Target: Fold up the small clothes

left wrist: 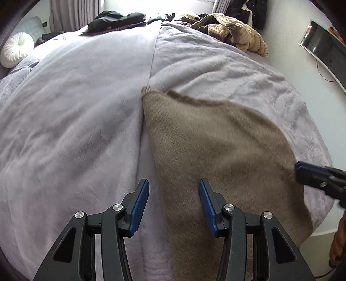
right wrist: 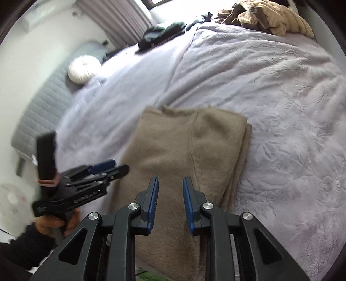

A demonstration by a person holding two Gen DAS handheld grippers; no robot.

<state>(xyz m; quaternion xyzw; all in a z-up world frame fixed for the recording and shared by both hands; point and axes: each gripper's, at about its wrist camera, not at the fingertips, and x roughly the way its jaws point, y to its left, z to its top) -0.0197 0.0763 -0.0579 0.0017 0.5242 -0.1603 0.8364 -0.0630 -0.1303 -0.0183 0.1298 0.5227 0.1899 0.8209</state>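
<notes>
**Both tongs apart over a folded knit on the bed**

The left tongs [left wrist: 174, 183] stand apart with nothing between the pads, straddling the left edge of the taupe knit garment [left wrist: 216, 140]. The right tongs [right wrist: 169, 181] hang over the garment's near part, jaws narrowly apart and gripping nothing. The garment lies folded on the lilac bedcover [left wrist: 75, 108], just ahead of both tongs.

I see a bed [left wrist: 75, 108] under a lilac cover, a folded taupe knit [left wrist: 216, 140] near me, dark clothes [left wrist: 116, 20] and tan garments [left wrist: 235, 32] far off.
</notes>
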